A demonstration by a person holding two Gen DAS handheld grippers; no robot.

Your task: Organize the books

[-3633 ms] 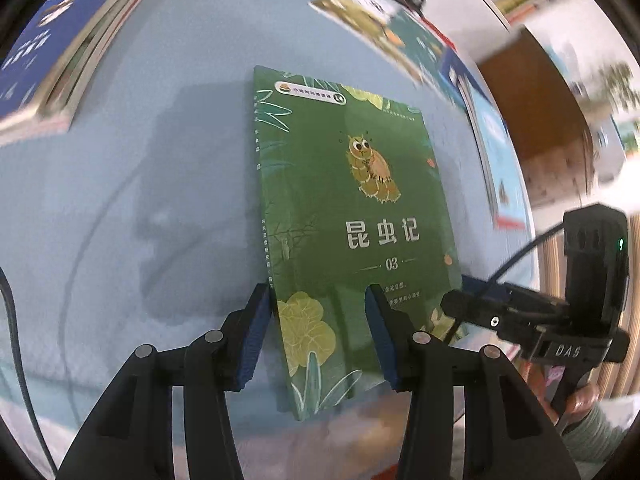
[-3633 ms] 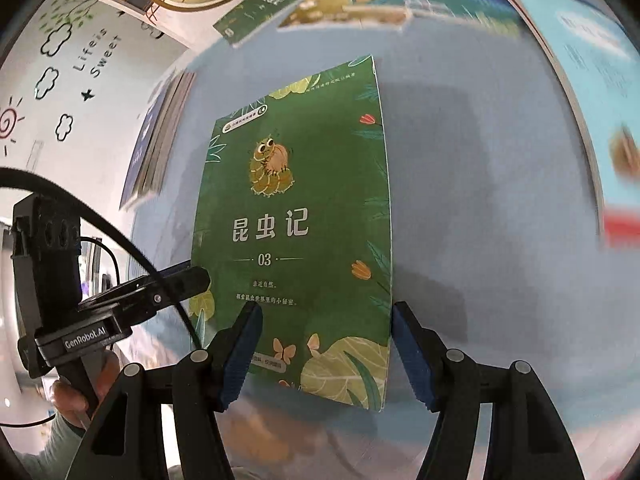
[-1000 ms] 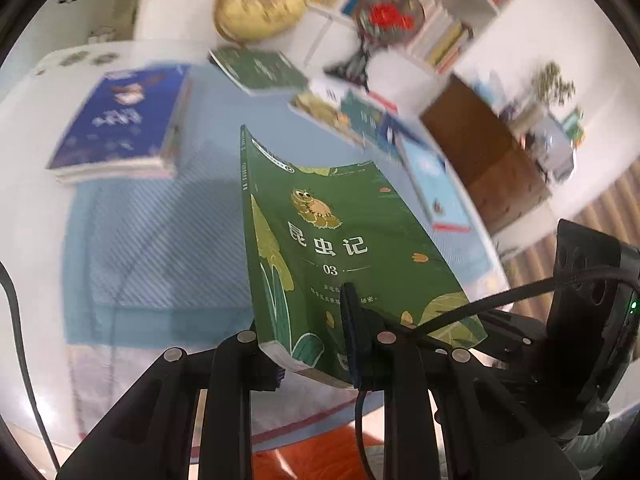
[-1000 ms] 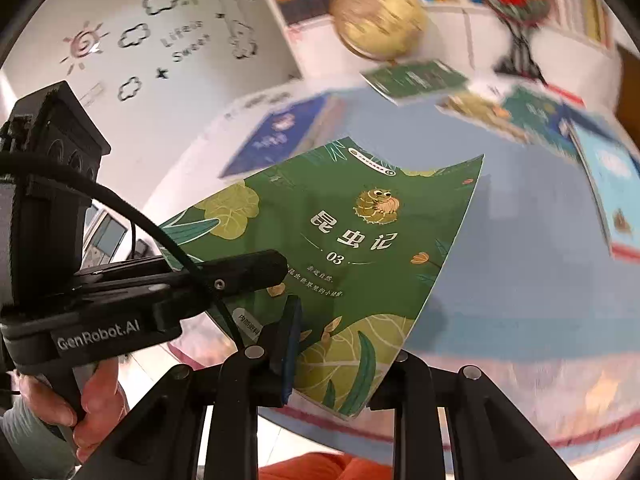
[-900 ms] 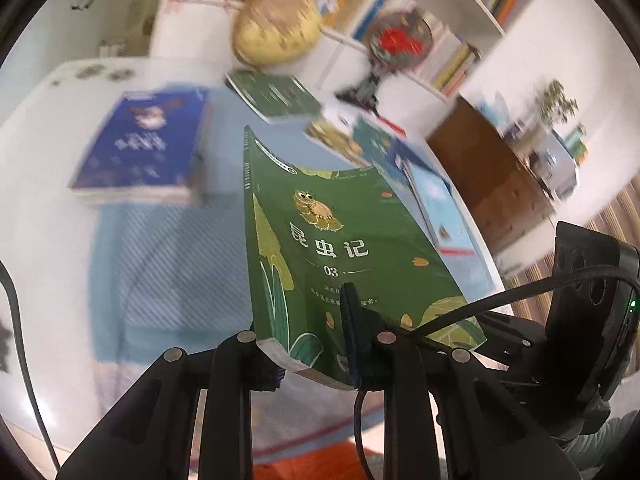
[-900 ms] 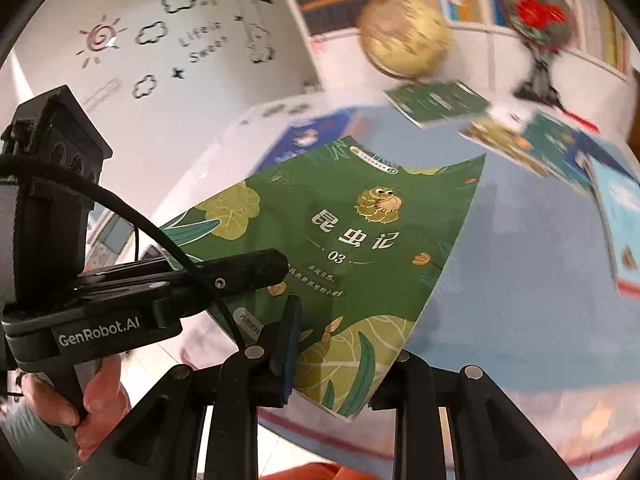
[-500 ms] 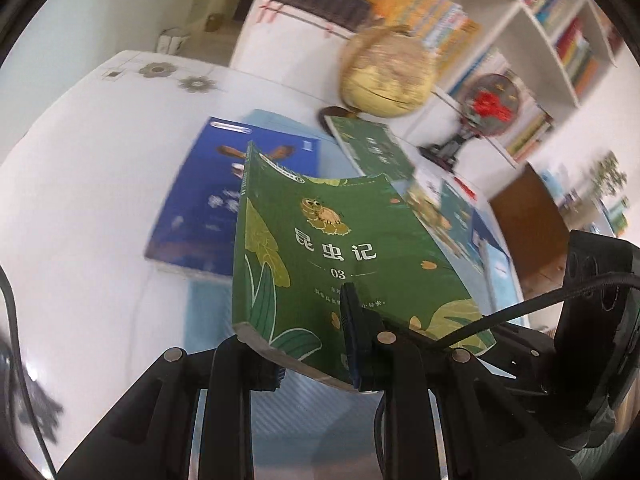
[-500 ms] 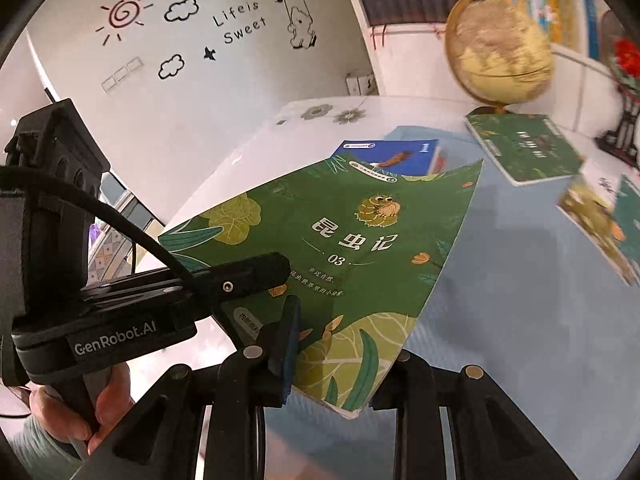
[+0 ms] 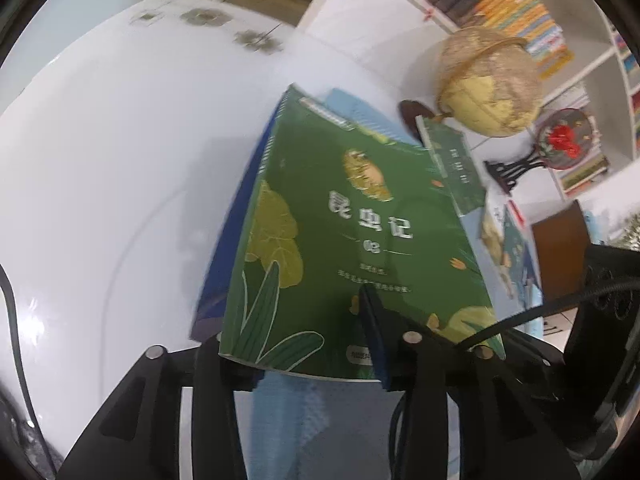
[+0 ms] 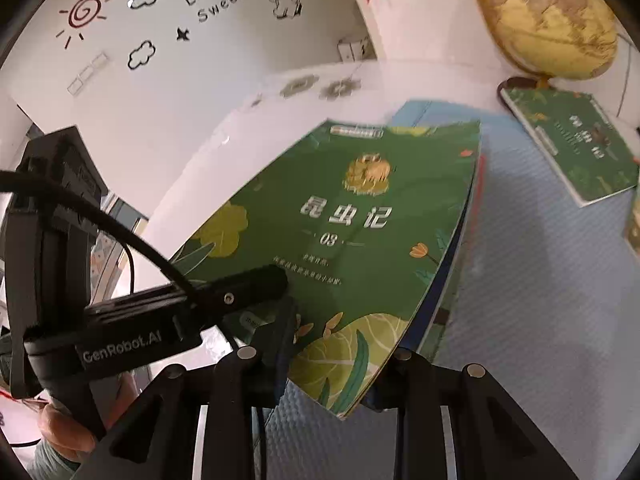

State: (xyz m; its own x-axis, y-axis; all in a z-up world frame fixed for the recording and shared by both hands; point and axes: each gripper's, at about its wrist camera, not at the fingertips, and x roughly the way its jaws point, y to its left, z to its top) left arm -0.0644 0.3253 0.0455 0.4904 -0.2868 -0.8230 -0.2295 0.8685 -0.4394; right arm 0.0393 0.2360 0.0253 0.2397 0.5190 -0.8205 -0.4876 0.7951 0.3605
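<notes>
Wall (image 10: 224, 40) reads "Life is Sweet", green book (image 10: 340, 220) "03", both fingers loosening round it.

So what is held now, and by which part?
The green book, near edge, between both pairs of fingers, which have just been opening: right gripper grips the corner, left gripper looks loose.

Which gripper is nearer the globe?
Right: right gripper holds the book's corner on the globe side; left gripper sits further left. Both jaws, book between them, have just been opening.
</notes>
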